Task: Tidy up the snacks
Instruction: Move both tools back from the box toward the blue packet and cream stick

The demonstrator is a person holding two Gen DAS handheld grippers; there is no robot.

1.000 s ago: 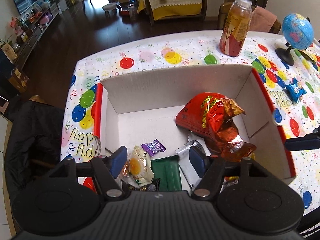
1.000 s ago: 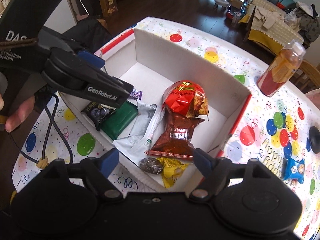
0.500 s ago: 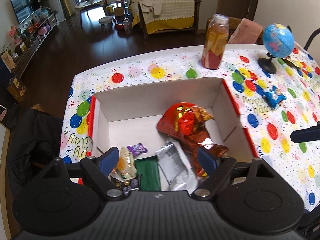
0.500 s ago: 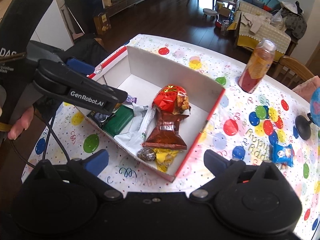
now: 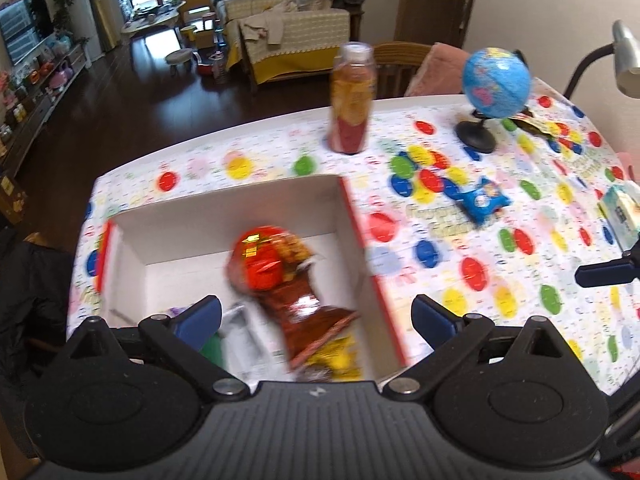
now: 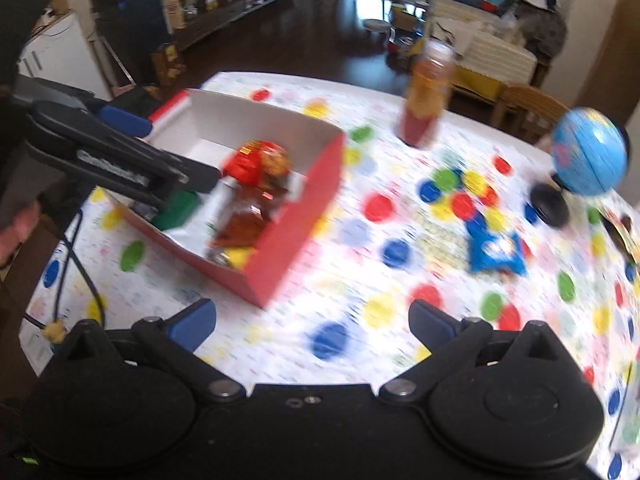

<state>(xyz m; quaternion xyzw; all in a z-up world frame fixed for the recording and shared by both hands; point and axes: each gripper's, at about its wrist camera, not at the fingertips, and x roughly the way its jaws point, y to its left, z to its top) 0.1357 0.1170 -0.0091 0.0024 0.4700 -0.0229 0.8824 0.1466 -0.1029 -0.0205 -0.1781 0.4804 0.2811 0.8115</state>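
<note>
My left claw [image 5: 316,318] hangs over the near end of the box [image 5: 240,200], tilted down; jaws have just been opening and now stand wide apart w/ nothing gripped. Below and between the blue pads [image 5: 200,316] lie the snacks inside the box: red snack bag [image 5: 264,264] mid-box, brown wrapper [image 5: 308,312] just nearer me and overlapping it, yellow wrapper [image 5: 340,356] at the near right corner, silver packet [image 5: 240,328] and a bit of green packet [image 5: 212,348] near the left pad. None of them touch the pads. My right claw [image 6: 312,320] is off the box, over bare tablecloth [image 6: 360,240] just right of the box's red side wall; its jaws have also just been opening, now fully spread, empty. It points down at the cloth too. In the right view my left claw reaches in from the left above the box, w/ a bit of my hand [image 6: 16,228] at the edge. One blue snack pack [image 6: 496,248] lies out on the cloth, well right of the box, ahead-right of the right claw. Further back: juice bottle [image 5: 352,100] upright, globe [image 5: 496,80] on its black stand, both clear of the box. A lamp head [image 5: 624,60] and a small pale carton [image 5: 620,208] at far right edge. Both views blurred, so small wrappers are hard to read.
</note>
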